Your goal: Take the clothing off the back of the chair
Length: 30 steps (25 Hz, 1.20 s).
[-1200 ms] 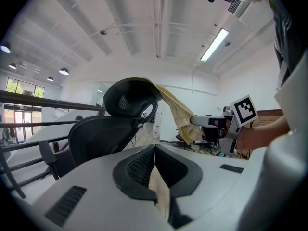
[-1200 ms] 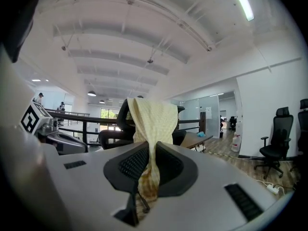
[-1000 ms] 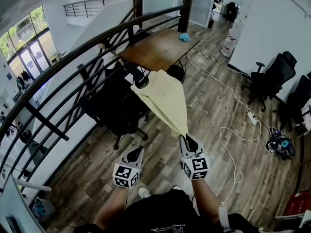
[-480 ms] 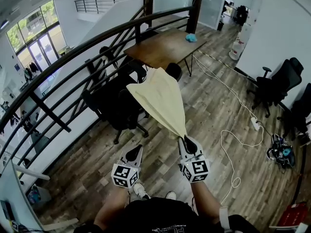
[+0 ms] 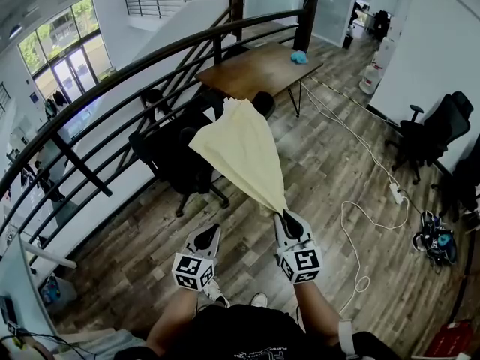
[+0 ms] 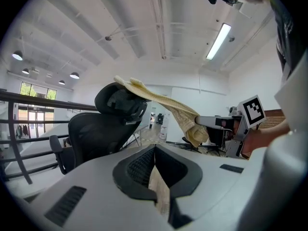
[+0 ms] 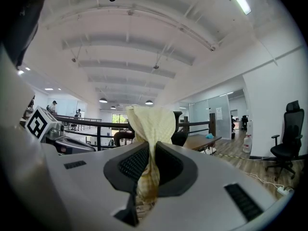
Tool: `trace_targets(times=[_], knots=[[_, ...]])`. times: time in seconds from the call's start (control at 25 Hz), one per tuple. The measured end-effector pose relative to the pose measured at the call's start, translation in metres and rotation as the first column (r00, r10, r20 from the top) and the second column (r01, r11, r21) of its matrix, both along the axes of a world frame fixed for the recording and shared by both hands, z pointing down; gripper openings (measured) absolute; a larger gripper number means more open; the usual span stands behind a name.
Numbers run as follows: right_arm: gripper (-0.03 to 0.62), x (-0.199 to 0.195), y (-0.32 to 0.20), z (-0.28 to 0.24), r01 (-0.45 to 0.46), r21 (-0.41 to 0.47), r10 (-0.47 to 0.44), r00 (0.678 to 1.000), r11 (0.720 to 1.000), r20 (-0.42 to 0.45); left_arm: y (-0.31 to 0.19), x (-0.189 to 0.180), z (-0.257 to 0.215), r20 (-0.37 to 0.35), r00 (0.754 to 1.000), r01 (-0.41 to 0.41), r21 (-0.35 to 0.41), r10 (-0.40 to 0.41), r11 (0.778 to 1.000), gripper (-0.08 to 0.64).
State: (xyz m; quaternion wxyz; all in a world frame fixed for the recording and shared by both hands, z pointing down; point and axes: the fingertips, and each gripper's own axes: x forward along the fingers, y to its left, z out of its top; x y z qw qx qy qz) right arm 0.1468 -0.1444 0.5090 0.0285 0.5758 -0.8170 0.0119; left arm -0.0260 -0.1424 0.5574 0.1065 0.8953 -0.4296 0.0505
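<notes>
At the top of the black office chair (image 5: 176,160), the pale yellow clothing (image 5: 244,152) has its far end draped over the headrest. From there it runs in a long sloping fan down to my right gripper (image 5: 288,218), narrowing to a bunched corner. That gripper's jaws are clamped on the corner, and its own view shows the fabric wadded between the pads. The left gripper (image 5: 204,238) sits just beside it, jaws together with nothing in them. I judge the garment to be light and soft, a thin textured weave with no stiffness, so it should slide off the headrest and not drag the chair. It could catch on the headrest edge, and a one-corner hold means it will swing and droop. A second hold further up the cloth, nearer the chair, would give me better control. The chair stands on a wood plank floor (image 5: 330,171), close against a dark railing (image 5: 150,58). Beyond it is a wooden table (image 5: 255,70) with a small blue thing (image 5: 299,56) on it. A white cable (image 5: 352,208) snakes across the floor at right, and more office chairs (image 5: 431,130) stand near the wall. The room is bright, with windows far left.
</notes>
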Motion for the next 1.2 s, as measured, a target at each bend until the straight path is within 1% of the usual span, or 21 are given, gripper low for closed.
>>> trace_targets(times=[0.4,0.92,1.2], knots=[[0.057,0.015,0.027,0.002,0.025,0.008,-0.025,1.0,1.0,-0.012,0.024,0.015,0.004,-0.013,0.999,0.031,-0.001,-0.031,1.0,0.012],[0.057,0.032,0.054,0.0,0.067,0.016,-0.067,0.997,0.998,-0.03,0.048,0.036,0.004,-0.014,0.999,0.046,0.007,-0.046,0.999,0.012],[0.057,0.034,0.065,0.003,0.091,0.014,-0.091,0.995,0.996,-0.034,0.058,0.034,0.006,-0.022,0.997,0.076,-0.001,-0.076,0.997,0.012]])
